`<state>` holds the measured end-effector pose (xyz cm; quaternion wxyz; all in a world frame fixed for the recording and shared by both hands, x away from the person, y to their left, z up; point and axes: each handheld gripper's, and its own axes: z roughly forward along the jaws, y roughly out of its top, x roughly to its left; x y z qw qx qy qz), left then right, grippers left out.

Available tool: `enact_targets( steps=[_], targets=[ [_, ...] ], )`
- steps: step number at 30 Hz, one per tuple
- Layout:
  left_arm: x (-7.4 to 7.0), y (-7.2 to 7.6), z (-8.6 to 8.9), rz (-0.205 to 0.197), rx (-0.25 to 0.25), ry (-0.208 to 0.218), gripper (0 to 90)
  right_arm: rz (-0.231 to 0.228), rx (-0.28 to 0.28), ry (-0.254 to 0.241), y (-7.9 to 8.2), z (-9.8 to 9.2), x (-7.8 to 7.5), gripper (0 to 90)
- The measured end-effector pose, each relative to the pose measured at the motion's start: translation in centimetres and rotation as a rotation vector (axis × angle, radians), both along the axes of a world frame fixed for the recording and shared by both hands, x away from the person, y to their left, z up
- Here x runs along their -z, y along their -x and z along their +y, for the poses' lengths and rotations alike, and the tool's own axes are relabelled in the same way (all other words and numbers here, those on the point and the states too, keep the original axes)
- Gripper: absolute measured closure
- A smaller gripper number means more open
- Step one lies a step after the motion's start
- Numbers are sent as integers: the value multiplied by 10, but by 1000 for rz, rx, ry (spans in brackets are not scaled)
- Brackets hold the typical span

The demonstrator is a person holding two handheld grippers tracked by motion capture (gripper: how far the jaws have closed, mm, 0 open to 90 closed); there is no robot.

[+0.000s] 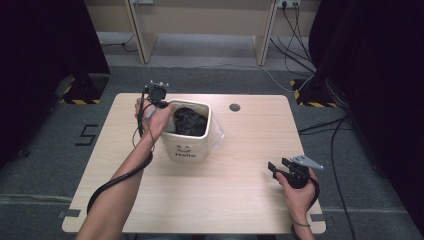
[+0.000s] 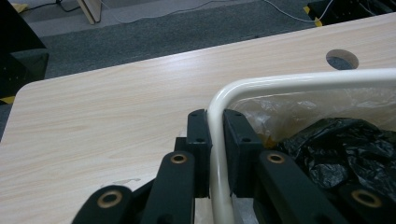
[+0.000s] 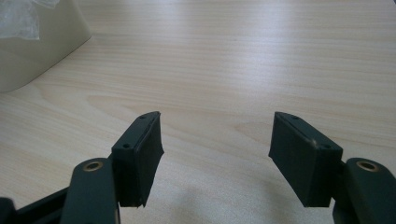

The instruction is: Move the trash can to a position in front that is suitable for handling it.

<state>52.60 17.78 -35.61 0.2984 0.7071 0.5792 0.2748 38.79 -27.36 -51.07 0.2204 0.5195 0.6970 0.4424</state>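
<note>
Left gripper view: the left gripper (image 2: pixel 215 140) has its two black jaws pressed on the cream rim of a bin (image 2: pixel 299 79), one pad outside the wall, one inside. Just beyond the inner pad, a clear liner (image 2: pixel 299 109) and a crumpled black bag (image 2: pixel 345 149) fill the bin. The bin stands on a pale wooden table (image 1: pixel 240 165), left of centre. Well apart, near the table's right front, the right gripper (image 3: pixel 215 149) hovers with jaws wide apart, holding nothing.
</note>
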Motion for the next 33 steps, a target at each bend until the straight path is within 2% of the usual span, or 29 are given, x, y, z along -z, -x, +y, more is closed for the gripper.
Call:
enact_targets(
  steps=[11, 33],
  targets=[
    [-11, 4, 9, -10, 10, 22, 810, 1, 3, -1, 0, 0, 0, 345],
    [-23, 6, 35, -14, -12, 49, 811, 5, 7, -2, 0, 0, 0, 343]
  ],
)
